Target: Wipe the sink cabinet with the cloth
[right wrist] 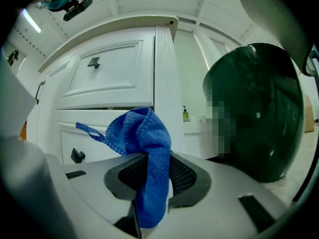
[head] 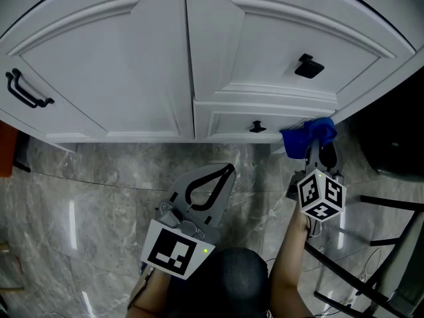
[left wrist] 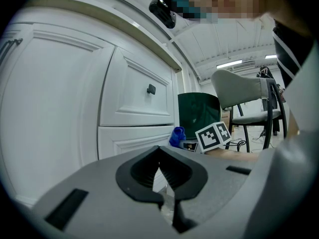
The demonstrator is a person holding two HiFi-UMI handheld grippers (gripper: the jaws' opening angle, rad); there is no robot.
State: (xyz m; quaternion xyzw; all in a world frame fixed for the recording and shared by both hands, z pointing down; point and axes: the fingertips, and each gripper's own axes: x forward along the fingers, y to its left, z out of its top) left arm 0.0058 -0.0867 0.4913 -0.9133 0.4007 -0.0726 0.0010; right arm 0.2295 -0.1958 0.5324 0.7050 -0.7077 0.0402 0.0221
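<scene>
The white sink cabinet [head: 132, 78] fills the top of the head view, with two drawers at its right. A blue cloth [head: 308, 135] is bunched at the right end of the lower drawer front, just right of its black knob [head: 257, 127]. My right gripper [head: 317, 148] is shut on the cloth [right wrist: 144, 133], which sticks up out of the jaws [right wrist: 149, 156]. Whether the cloth touches the cabinet I cannot tell. My left gripper [head: 228, 171] hangs over the floor below the cabinet, shut and empty [left wrist: 160, 156], and in its view the cloth [left wrist: 177, 136] shows far off.
The floor is grey marble tile [head: 99, 197]. A dark round bin [head: 391, 138] stands right of the cabinet. A black metal frame [head: 371, 244] and cables lie at the lower right. A chair [left wrist: 244, 93] stands behind. An orange object [head: 5, 151] is at the left edge.
</scene>
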